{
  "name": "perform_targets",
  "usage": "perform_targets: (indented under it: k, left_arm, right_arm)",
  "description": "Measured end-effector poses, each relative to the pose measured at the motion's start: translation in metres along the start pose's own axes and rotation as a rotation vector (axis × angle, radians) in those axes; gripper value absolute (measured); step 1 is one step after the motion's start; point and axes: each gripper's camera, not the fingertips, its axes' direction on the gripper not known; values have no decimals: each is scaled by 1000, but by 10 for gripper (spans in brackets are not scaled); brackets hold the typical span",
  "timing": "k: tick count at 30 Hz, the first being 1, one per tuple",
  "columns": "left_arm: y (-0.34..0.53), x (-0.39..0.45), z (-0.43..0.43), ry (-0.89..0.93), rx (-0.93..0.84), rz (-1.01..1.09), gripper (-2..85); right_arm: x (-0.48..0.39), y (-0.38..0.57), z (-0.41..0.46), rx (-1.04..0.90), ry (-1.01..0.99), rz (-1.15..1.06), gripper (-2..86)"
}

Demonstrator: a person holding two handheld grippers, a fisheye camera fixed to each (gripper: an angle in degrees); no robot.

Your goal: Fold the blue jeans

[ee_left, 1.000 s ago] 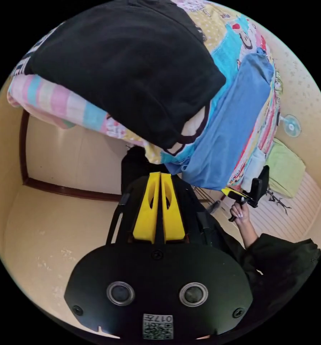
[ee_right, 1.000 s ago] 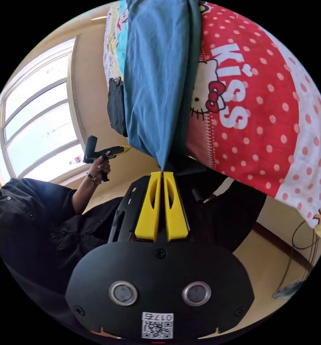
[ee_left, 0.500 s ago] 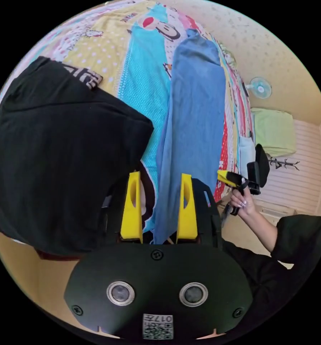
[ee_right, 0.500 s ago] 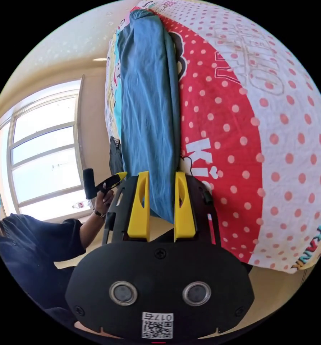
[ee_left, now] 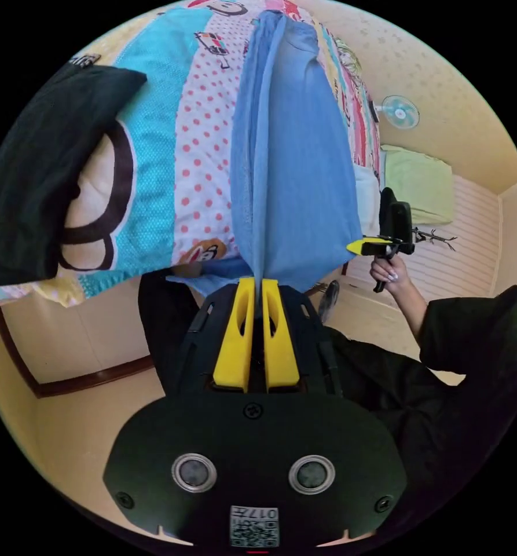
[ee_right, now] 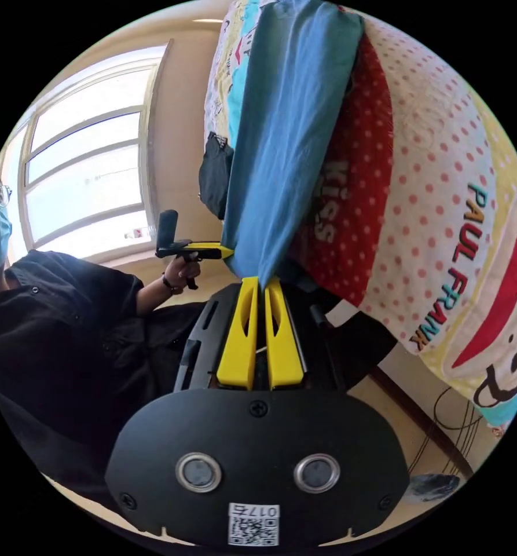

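Left gripper view: left gripper (ee_left: 257, 284) pinched closed on the near hem of the blue jeans (ee_left: 296, 168), long axis running off to twelve o'clock along the bed (ee_left: 171, 145); right gripper (ee_left: 356, 247) at three o'clock, biting the other corner. Right gripper view: right gripper (ee_right: 262, 282) likewise clamped on the hem, left gripper (ee_right: 223, 252) at ten o'clock; adds window (ee_right: 84, 179).

My left cam sits close at the bed (ee_left: 171, 174) edge, facing along the blue jeans (ee_left: 299, 168); right cam (ee_right: 293, 133) does likewise. Both views share jeans, bed & me.
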Motion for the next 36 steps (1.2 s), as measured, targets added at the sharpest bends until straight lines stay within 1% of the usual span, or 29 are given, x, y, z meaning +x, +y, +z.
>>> perform_targets:
  k: [1,3,4,6,8,11,12,14,16,19,23,24,27,28,29,30,31,33,35,36]
  left_arm:
    - [8,-15,9,102,5,-65,13]
    - [17,-36,23,197,4,-170,22]
    - [22,-46,26,180,11,-232,31]
    - [23,-52,16,122,47,-274,41]
    - [14,-49,-1,76,104,-267,60]
    - [-27,-25,-31,-20,192,-166,65]
    - [-49,-10,-41,-60,227,-98,66]
    - [-88,11,-50,-120,275,-8,68]
    - [-148,30,-55,-145,299,80,77]
    - [-204,47,-47,-170,285,148,81]
    - [-216,47,-19,-203,253,135,84]
    - [-213,43,-9,-202,240,117,83]
    - [-195,36,6,-95,273,69,79]
    - [-191,35,11,-64,266,61,75]
    - [-188,35,14,-61,262,59,73]
    - [-183,36,17,-77,255,52,61]
    - [-178,37,18,-103,254,41,43]
    - [-167,39,18,-98,265,39,13]
    - [-154,37,14,-6,300,75,5]
    - [-145,30,11,49,328,53,5]
  right_arm:
    - [10,6,1,-22,-61,31,31]
    - [25,9,4,-55,-94,108,35]
    - [32,9,2,-57,-69,151,39]
    - [35,7,-9,-19,-10,172,50]
    - [33,-5,-35,70,56,187,66]
    - [21,-40,-76,199,172,165,80]
    - [17,-50,-84,223,185,154,83]
    - [-1,-105,-117,308,190,94,96]
    - [-25,-155,-138,362,195,7,101]
    - [-74,-251,-151,376,271,-104,107]
    - [-125,-376,-121,338,418,-133,118]
    - [-128,-391,-115,333,426,-126,119]
    - [-133,-447,-77,320,390,-128,125]
    - [-130,-462,-60,305,440,-98,120]
    - [-128,-470,-47,316,510,-68,111]
    - [-127,-472,-42,331,533,-54,93]
    - [-128,-470,-37,399,565,-5,57]
    - [-140,-458,-36,494,528,-18,42]
    - [-169,-441,-29,579,551,-124,36]
    - [-174,-441,-25,575,565,-148,36]
